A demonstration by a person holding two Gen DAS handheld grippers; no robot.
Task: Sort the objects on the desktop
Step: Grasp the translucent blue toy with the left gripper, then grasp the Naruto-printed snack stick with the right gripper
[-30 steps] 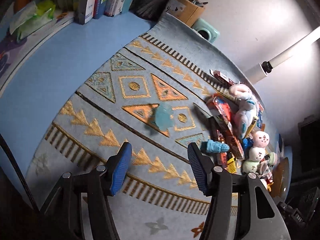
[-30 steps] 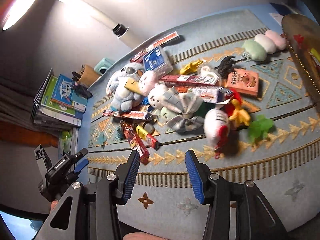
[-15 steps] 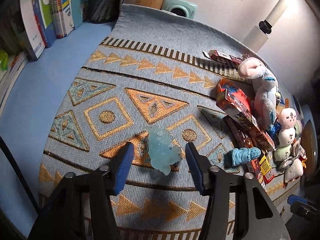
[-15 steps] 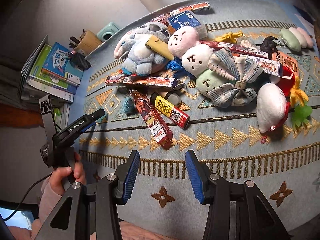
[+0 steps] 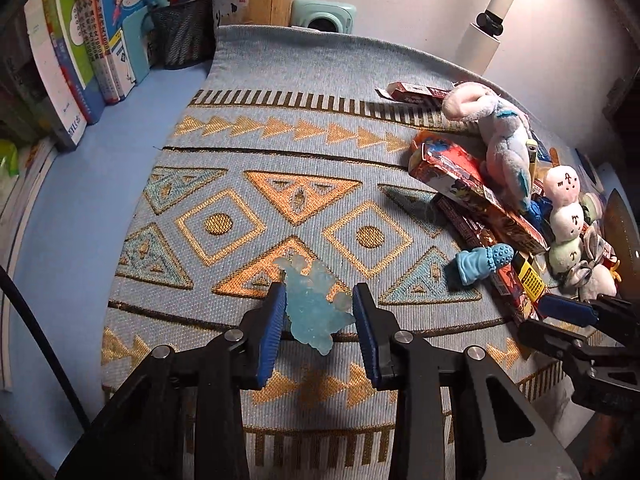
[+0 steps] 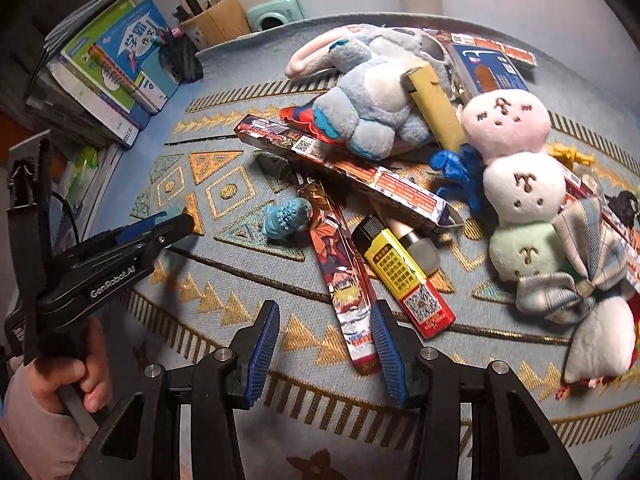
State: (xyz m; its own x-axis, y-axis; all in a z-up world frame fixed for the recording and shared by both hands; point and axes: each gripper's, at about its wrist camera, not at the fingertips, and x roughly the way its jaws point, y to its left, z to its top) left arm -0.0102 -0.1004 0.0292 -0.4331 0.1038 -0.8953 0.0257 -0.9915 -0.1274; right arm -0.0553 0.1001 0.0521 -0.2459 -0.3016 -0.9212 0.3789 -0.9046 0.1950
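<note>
Jaws of the left gripper (image 5: 320, 322) have just been closing around a pale blue translucent toy (image 5: 314, 308) lying on the patterned mat (image 5: 280, 128), well apart from the pile. Left pad looks to be touching the toy; right pad sits at its lumpy edge, and I cannot tell whether it presses yet. Grip not confirmed.

Right gripper (image 6: 324, 346) hangs over the near end of a long orange card pack (image 6: 340, 264), jaws at middling width with nothing between the pads. Yellow lighter (image 6: 402, 272) lies just beside the pack; small blue rubber figure (image 6: 286, 218) close by on the other side.

Risks, as I judge them:
- Toy is irregular and looks soft; pads catching only its knobs could let it twist or squirt out on lifting.
- Toy is held near its lower end, so it may swing.
- Right jaws coming down here could nudge the lighter or pin the pack's edge against the mat.

Hard to see: toy's underside and its contact with the right pad; the plush toys (image 6: 380, 92) cover much of the pile beneath; sorting destinations not evident.
</note>
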